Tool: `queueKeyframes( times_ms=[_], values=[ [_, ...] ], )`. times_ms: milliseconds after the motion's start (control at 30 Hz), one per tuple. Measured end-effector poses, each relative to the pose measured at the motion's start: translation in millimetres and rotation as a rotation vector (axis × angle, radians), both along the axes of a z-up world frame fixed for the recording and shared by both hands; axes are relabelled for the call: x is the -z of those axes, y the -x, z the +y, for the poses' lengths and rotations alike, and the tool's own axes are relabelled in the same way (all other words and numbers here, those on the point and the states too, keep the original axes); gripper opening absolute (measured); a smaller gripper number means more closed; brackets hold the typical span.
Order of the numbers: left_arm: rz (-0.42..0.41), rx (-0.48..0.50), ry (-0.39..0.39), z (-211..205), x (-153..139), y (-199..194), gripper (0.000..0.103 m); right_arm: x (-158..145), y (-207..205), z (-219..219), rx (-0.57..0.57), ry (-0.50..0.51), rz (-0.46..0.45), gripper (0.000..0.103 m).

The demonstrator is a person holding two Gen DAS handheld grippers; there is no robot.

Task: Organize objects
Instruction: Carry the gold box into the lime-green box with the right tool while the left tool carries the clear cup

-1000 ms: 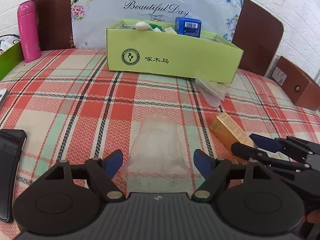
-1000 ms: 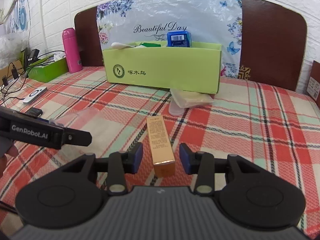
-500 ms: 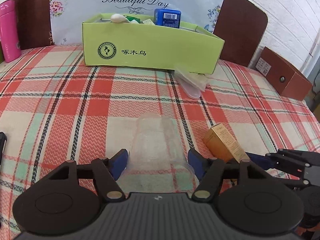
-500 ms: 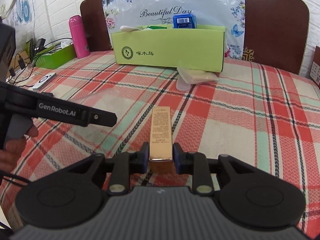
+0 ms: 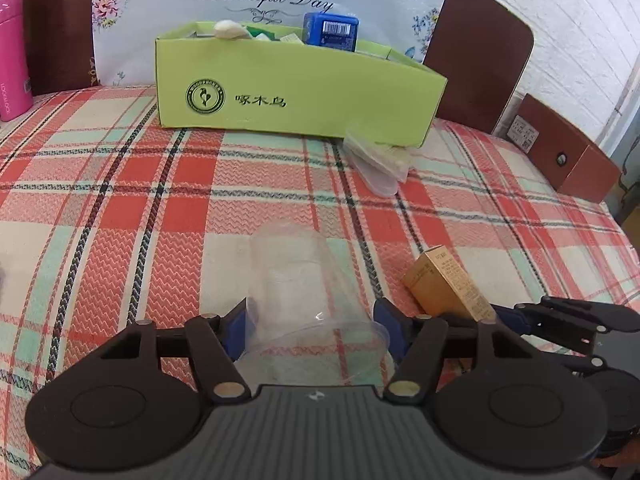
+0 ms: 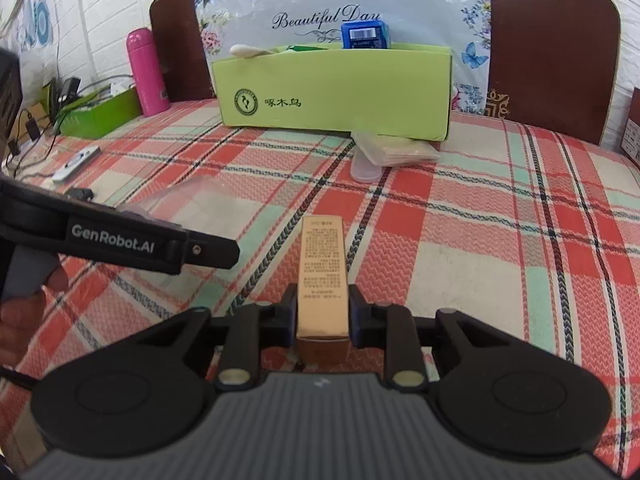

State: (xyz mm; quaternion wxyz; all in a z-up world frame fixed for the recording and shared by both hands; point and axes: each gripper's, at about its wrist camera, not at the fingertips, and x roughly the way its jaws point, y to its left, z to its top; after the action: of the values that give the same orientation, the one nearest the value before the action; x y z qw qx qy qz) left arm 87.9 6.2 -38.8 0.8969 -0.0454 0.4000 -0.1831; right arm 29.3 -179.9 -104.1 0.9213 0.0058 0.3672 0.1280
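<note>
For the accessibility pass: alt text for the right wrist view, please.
The right gripper, its jaws just closed, clamps a slim gold cardboard box lying on the red plaid tablecloth. Behind stands an open lime-green cardboard box; the black left gripper reaches in from the left.

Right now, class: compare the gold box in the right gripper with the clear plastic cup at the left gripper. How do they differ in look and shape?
The gold box is opaque, with printed text; the clear plastic cup is see-through, showing the plaid cloth behind it. The gold box is a narrow, straight-sided block; the clear plastic cup is round and widens toward its rim. Both lie lengthwise between a gripper's fingers.
</note>
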Motion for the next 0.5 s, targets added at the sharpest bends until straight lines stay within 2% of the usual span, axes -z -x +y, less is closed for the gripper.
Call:
queueKeyframes(
  times_ms=[100,267,500],
  values=[
    [-0.049,0.005,0.023,2.2,-17.0,1.1,0.066,-9.7,-0.7,-4.3,0.014,-0.039,-0.016,0.023],
    [-0.165,0.001,0.069,3.8,-59.1,-7.3,0.066,-44.1,-12.3,-13.5,0.035,-0.074,-0.119,0.023],
    [-0.309,-0.048,0.125,-4.1,-114.6,-43.9,0.068,-93.5,-57.7,-20.0,0.073,-0.110,-0.260,0.023]
  ],
)
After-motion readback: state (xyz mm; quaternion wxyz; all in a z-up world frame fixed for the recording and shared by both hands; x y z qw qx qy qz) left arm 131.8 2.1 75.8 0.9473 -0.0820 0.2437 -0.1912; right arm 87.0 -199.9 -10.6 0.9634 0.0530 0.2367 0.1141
